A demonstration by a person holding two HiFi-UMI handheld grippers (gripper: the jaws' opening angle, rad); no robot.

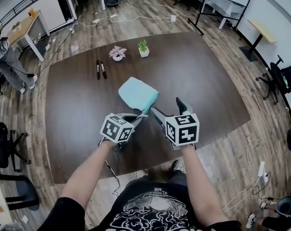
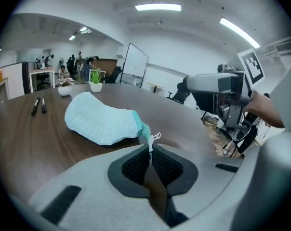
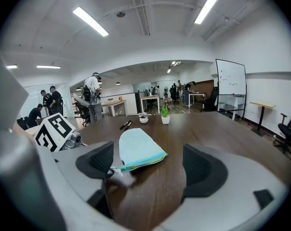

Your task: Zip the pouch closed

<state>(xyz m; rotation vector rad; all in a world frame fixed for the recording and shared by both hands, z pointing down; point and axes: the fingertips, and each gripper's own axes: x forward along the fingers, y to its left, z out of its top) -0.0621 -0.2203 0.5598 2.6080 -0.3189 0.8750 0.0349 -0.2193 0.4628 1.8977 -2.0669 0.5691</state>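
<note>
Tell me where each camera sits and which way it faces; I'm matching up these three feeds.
Head view: on the head, steeply down at the table; both forearms, left gripper and right gripper show.
Left gripper view: along its jaws, shut on the zipper pull.
Right gripper view: along its open jaws.
All share the pouch.

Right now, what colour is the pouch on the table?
The pouch is pale turquoise, its zip edge deeper teal; clearest in the right gripper view.

pouch (image 1: 137,94): matt quilted cloth | zip pull (image 2: 154,138): metal | table (image 1: 208,81): smooth dark wood
</note>
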